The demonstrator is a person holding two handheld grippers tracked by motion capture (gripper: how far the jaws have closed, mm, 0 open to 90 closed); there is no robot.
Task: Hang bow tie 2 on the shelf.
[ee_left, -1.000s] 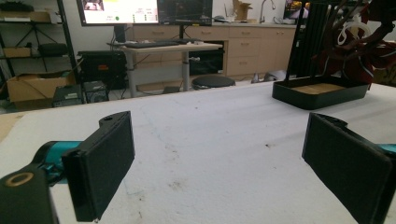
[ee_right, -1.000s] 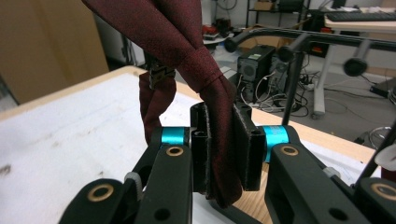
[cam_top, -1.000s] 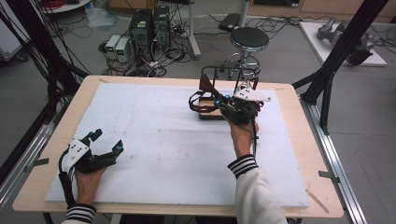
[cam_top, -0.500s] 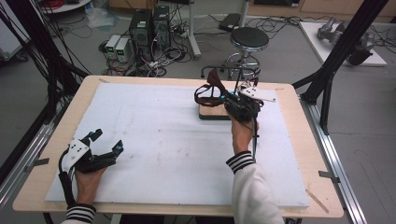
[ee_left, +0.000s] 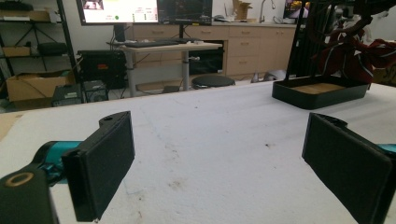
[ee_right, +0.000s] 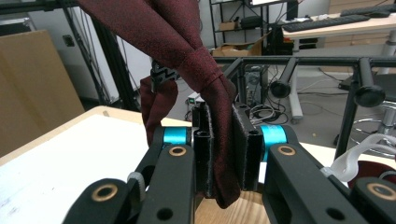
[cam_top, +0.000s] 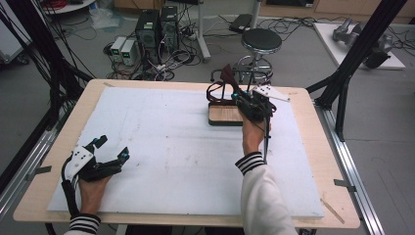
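The right gripper [cam_top: 243,99] has its jaws clamped on a dark red cloth [ee_right: 205,74] (a knotted strip), held above the black tray [cam_top: 224,115] at the counter's [cam_top: 161,147] far side; the left gripper [cam_top: 111,148] rests near the front-left corner, jaws spread wide and empty

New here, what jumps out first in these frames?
The right gripper is shut on a dark red necktie, lifting it above a black wood-lined tray at the far middle of the white table mat. The left gripper rests open at the near left corner, holding nothing.
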